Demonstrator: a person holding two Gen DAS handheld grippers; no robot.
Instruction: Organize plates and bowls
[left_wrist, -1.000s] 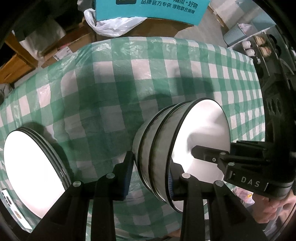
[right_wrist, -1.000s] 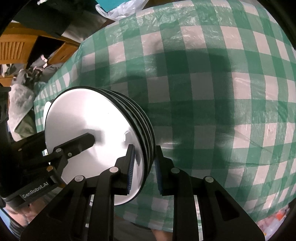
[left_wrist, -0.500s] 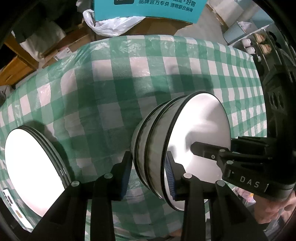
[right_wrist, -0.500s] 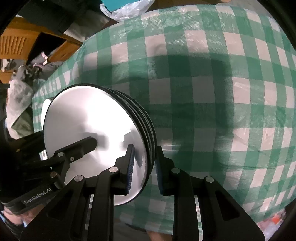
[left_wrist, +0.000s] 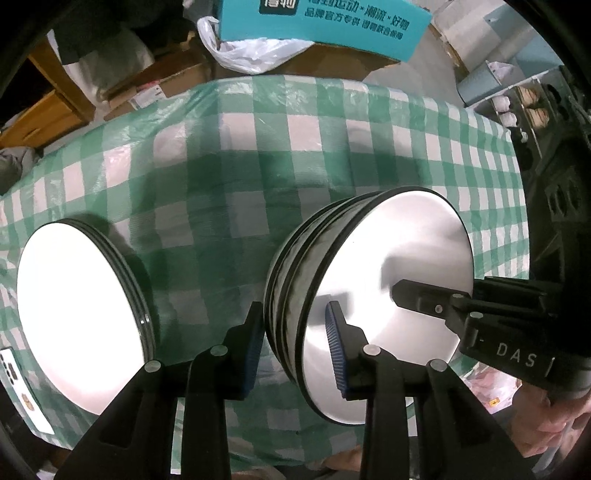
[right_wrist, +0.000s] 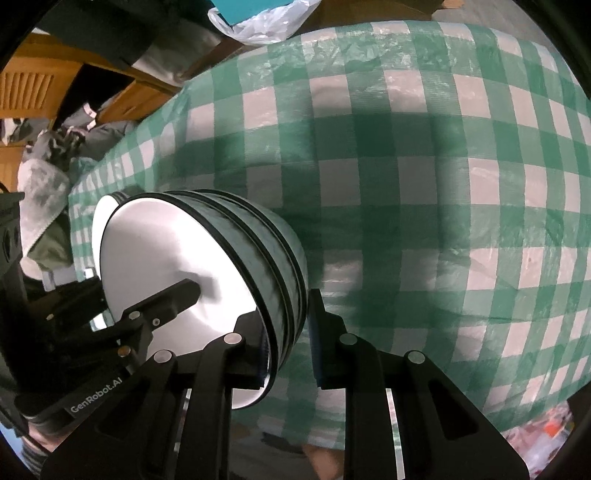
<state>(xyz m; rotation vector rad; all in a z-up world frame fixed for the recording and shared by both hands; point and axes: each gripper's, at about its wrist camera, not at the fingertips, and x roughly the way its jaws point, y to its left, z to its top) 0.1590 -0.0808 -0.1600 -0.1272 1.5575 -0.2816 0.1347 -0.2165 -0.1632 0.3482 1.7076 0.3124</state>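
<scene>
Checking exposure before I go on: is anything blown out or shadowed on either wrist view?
Left wrist: the plate stack is blown out to flat white; fisheye bends the tablecloth. Right wrist: the bowl stack glares inside, broad shadow on the tablecloth.

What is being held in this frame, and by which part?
The stack of bowls. The left claw and the right claw each pinch its rim, on opposite sides, one finger inside the top bowl, one outside.

1. Bowls (left_wrist: 388, 295): one nested stack of about three, right of the plates.
2. Plates (left_wrist: 81, 317): one stack; exact count unclear.
3. Grippers: two at the bowls, left (left_wrist: 295, 343) and right (right_wrist: 288, 339).
4. Phone (left_wrist: 18, 384): one, left of the plates.
</scene>
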